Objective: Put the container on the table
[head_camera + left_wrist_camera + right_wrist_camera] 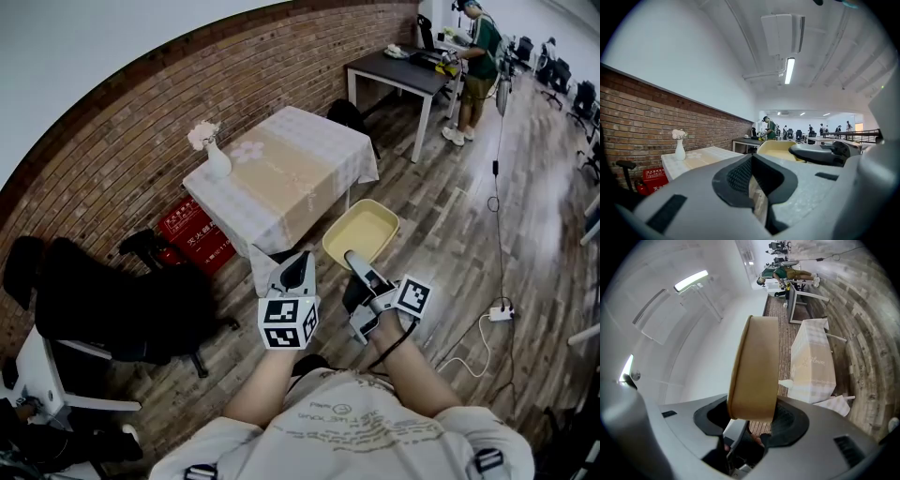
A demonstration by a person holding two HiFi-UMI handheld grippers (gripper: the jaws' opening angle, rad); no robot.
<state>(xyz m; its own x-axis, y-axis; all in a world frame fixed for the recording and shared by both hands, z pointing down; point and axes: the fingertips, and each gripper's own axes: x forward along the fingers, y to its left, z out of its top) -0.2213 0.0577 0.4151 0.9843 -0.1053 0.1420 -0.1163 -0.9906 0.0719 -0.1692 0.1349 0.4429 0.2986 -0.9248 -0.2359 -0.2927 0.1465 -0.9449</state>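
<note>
**Container in the air, short of the table**

The right gripper [353, 255] is clamped on the near rim of the yellow container [361, 232], one jaw inside the rim and one outside. The tub is held level and looks empty. It hangs over the wood floor just off the near corner of the table [281, 169] and is not over the tabletop. The left gripper [300, 267] has its jaws together with nothing in them, and it hangs in front of the table's near edge, beside the tub. On the cloth-covered table, only a vase [217, 161] stands at the far corner, so most of the top is free. The pick-up is done. Left to do, by the look of it: carry the tub over the tabletop, lower it, and let go.
</note>
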